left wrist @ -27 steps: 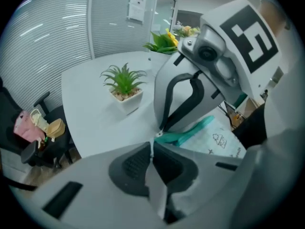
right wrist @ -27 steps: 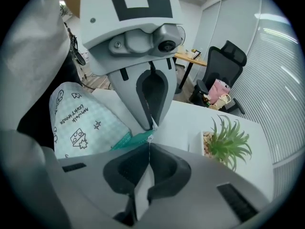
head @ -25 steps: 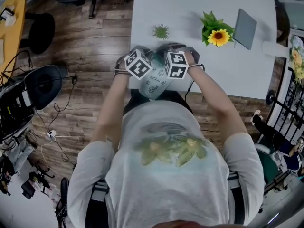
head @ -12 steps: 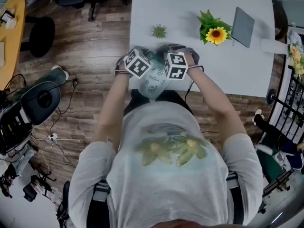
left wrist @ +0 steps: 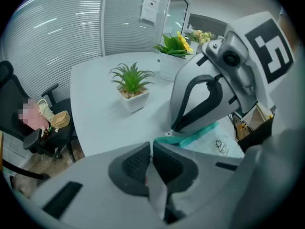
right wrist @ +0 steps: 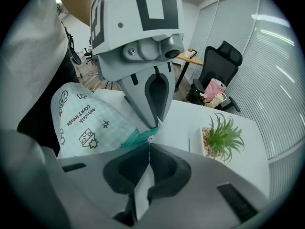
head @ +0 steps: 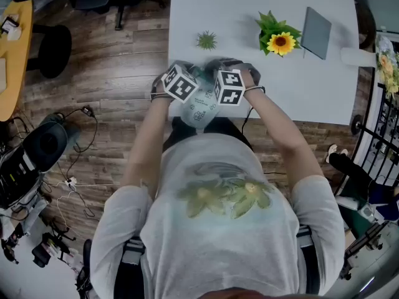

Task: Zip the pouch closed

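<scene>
A pale checked pouch with printed doodles hangs over the white table's front edge. It also shows in the right gripper view. A teal zipper runs along its top. My left gripper is shut on a fold of the pouch's pale fabric beside the zipper. Close to it, my right gripper is shut on the small pull at the zipper's end. Each gripper's tip shows in the other's view, and the two nearly touch.
A small potted green plant stands just beyond the grippers. A sunflower pot and a grey tablet sit farther right. An office chair stands off the table's left side, over wooden floor with cables.
Both grippers and the pouch keep their place and stay shut. Only the head view shifts a little.
</scene>
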`<state>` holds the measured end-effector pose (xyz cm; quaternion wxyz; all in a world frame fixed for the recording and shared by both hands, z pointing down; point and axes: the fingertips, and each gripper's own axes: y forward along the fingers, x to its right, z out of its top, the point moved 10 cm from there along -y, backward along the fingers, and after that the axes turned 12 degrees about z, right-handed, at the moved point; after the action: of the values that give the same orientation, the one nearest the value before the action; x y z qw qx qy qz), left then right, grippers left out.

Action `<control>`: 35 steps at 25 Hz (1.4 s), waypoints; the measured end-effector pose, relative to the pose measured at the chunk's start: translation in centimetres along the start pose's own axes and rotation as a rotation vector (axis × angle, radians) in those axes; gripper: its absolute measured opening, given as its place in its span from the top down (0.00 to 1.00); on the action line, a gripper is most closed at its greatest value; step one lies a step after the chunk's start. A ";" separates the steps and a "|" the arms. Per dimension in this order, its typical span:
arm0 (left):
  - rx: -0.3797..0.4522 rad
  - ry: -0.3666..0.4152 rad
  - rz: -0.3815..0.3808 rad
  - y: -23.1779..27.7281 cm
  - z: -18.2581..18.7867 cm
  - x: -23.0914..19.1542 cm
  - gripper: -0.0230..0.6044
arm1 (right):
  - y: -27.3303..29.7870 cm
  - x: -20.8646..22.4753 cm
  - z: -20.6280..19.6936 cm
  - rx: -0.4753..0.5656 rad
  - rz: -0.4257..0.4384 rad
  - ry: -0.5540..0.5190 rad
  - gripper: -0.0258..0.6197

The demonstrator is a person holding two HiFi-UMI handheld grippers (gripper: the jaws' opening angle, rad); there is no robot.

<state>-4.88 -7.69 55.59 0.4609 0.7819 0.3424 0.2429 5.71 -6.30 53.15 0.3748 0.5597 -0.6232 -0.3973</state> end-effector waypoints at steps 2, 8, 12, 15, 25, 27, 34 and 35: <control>-0.004 -0.001 0.003 0.0 0.1 0.0 0.93 | 0.0 0.0 0.1 -0.010 0.000 -0.004 0.93; -0.013 0.000 0.006 0.1 0.1 0.0 0.93 | 0.1 -0.3 0.0 -0.036 0.004 -0.011 0.93; -0.012 -0.002 0.013 0.0 0.1 0.1 0.93 | 0.1 -0.6 -0.1 -0.044 0.008 -0.010 0.93; -0.013 -0.005 0.014 0.0 0.1 0.1 0.93 | -0.1 -0.8 -0.1 -0.046 0.011 -0.004 0.93; -0.018 -0.009 0.029 0.0 0.1 0.2 0.93 | -0.4 -1.4 -0.7 -0.040 -0.003 0.003 0.93; -0.020 -0.009 0.032 0.0 0.1 0.2 0.93 | -0.4 -1.4 -0.6 -0.042 -0.002 0.001 0.93; -0.021 -0.013 0.037 0.0 0.2 0.3 0.93 | -0.8 -1.5 -0.9 -0.052 0.048 0.002 0.93; -0.020 -0.014 0.038 0.0 0.2 0.3 0.93 | -0.9 -1.4 -1.0 -0.054 0.048 0.002 0.93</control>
<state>-4.59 -7.57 55.51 0.4664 0.7853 0.3218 0.2495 7.08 -5.02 52.70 0.3997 0.5348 -0.6251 -0.4044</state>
